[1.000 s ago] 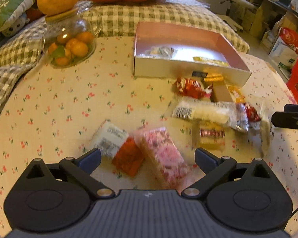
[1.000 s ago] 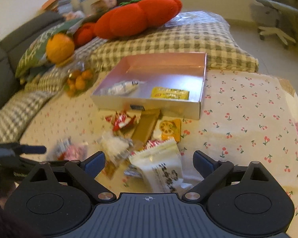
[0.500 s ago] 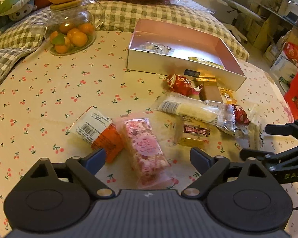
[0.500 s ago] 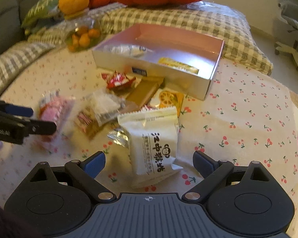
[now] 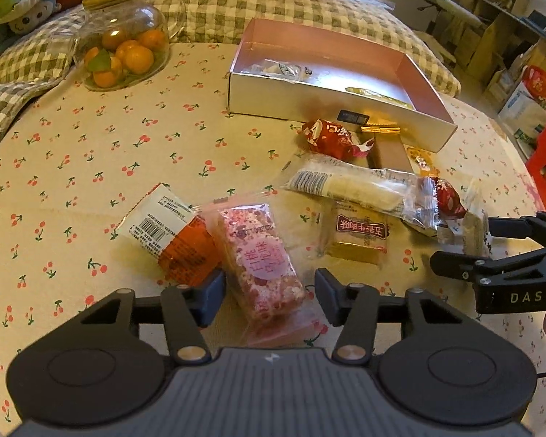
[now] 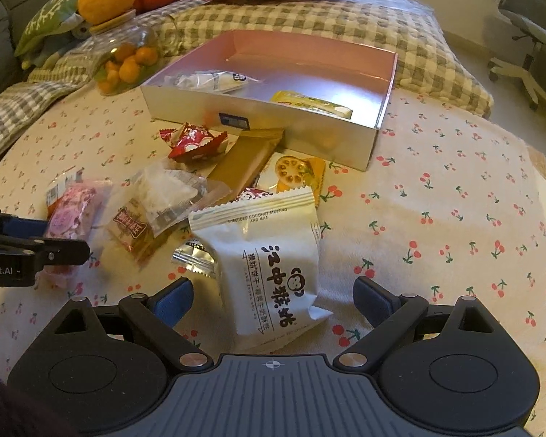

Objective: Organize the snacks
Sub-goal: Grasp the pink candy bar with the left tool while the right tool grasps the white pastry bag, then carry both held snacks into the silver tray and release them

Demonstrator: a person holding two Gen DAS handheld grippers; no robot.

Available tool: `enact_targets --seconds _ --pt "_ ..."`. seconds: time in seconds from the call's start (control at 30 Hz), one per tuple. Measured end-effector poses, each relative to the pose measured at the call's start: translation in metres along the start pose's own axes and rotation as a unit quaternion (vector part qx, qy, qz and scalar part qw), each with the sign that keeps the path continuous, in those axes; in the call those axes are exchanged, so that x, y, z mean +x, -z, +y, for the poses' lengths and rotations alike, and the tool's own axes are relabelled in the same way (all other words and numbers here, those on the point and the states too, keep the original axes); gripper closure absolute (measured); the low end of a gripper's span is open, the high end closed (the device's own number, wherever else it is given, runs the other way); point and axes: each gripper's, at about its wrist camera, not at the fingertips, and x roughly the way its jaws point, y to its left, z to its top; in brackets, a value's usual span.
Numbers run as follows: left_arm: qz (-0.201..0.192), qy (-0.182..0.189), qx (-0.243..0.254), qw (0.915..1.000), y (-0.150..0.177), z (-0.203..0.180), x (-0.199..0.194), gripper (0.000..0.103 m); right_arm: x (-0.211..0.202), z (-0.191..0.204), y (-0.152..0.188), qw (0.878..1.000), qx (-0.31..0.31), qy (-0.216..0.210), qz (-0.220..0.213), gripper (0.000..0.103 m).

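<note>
Several wrapped snacks lie on the cherry-print cloth in front of an open silver box (image 5: 331, 109) (image 6: 258, 123) that holds a clear packet and a yellow packet (image 6: 311, 103). My left gripper (image 5: 269, 293) is open, its fingers either side of a pink snack bar (image 5: 262, 258), close but with gaps showing. My right gripper (image 6: 273, 300) is open around a white coconut snack pouch (image 6: 269, 273), not touching it. The right gripper also shows in the left wrist view (image 5: 466, 247), and the left gripper in the right wrist view (image 6: 54, 240).
A glass jar of small oranges (image 5: 123, 54) stands at the back left. Checked cushions (image 6: 309, 18) and plush toys lie behind the box. Loose snacks include a red candy (image 5: 331, 138), a long clear wafer pack (image 5: 353, 189), a brown bar (image 6: 247, 160) and an orange-white packet (image 5: 163, 225).
Both grippers have come down and forward over the snacks. The left fingers have narrowed around the pink bar. The white pouch now lies between the right fingers.
</note>
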Motion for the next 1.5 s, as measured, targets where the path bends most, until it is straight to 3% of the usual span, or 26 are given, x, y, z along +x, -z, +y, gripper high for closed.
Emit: enact_targets --seconds 0.2,0.3,0.4,0.57,0.9,1.2,1.5 --pt "-0.001 0.000 0.000 1.0000 0.000 0.001 -0.002 0.064 -0.001 0.001 0.000 1.000 -0.001 -0.002 -0.004 0.010" --pt "-0.003 0.001 -0.002 1.0000 0.000 0.001 -0.003 0.069 -0.003 0.001 -0.001 1.000 0.003 -0.005 -0.006 0.016" --pt "-0.005 0.002 -0.002 1.0000 0.000 0.001 -0.004 0.070 -0.003 0.001 -0.002 1.000 0.005 -0.009 -0.006 0.025" --pt "-0.006 0.010 -0.002 0.9999 -0.001 0.002 -0.006 0.072 -0.005 0.004 -0.002 1.000 -0.001 -0.009 -0.002 0.055" --pt "-0.012 0.031 0.006 0.9994 -0.006 0.000 -0.012 0.073 -0.018 0.007 -0.007 1.000 0.017 -0.015 -0.003 0.056" --pt "-0.017 0.046 0.013 0.9987 -0.011 0.000 -0.017 0.073 -0.028 -0.004 -0.012 0.997 0.075 -0.026 -0.001 0.056" --pt "-0.028 0.059 0.017 0.9977 -0.023 -0.002 -0.024 0.073 -0.045 -0.006 -0.028 0.994 0.103 -0.036 -0.023 0.056"
